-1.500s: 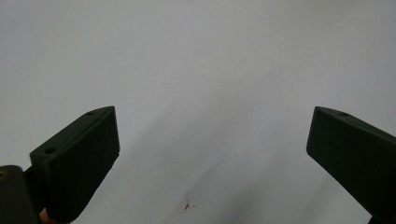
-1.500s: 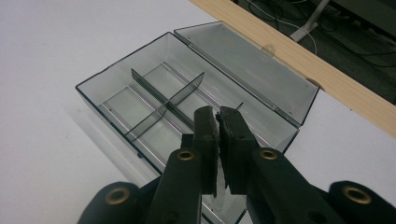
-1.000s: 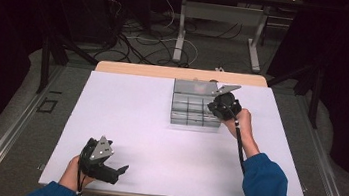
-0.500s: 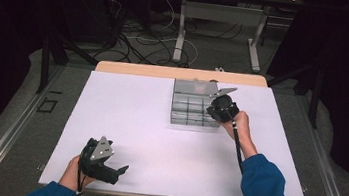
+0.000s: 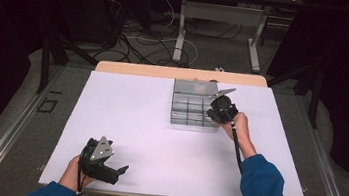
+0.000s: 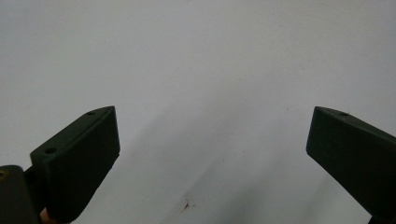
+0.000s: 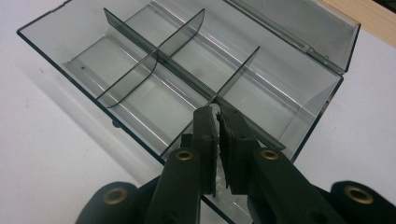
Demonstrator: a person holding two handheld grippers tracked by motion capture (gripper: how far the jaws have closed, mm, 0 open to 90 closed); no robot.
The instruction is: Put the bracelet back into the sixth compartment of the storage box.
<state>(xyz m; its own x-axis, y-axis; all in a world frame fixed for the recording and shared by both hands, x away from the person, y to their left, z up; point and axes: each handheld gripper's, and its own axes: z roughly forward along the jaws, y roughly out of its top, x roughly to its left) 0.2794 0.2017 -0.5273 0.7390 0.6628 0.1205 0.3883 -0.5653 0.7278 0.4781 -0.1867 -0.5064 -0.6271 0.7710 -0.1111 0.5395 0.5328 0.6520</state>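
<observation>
A clear grey compartment box [image 5: 188,111] lies open at the far middle of the white table, its lid [image 5: 195,87] tipped back. In the right gripper view the box [image 7: 154,100] has a long centre divider [image 7: 159,53] and short cross dividers. My right gripper [image 7: 217,114] is over the box's near right compartment, at the centre divider. Its jaws are shut on a thin clear piece that looks like a cross divider [image 7: 216,140]. From above, the right gripper [image 5: 213,114] is at the box's right end. My left gripper [image 5: 120,171] rests near the table's front left edge, open [image 6: 210,140] and holding nothing.
The white table top [image 5: 149,125] spreads wide between the two hands. A strip of bare wood [image 5: 180,73] runs along the far edge behind the box. Cables and table legs [image 5: 180,33] stand on the floor beyond.
My right gripper has shifted slightly toward the box's near side. The left gripper has stayed where it was.
</observation>
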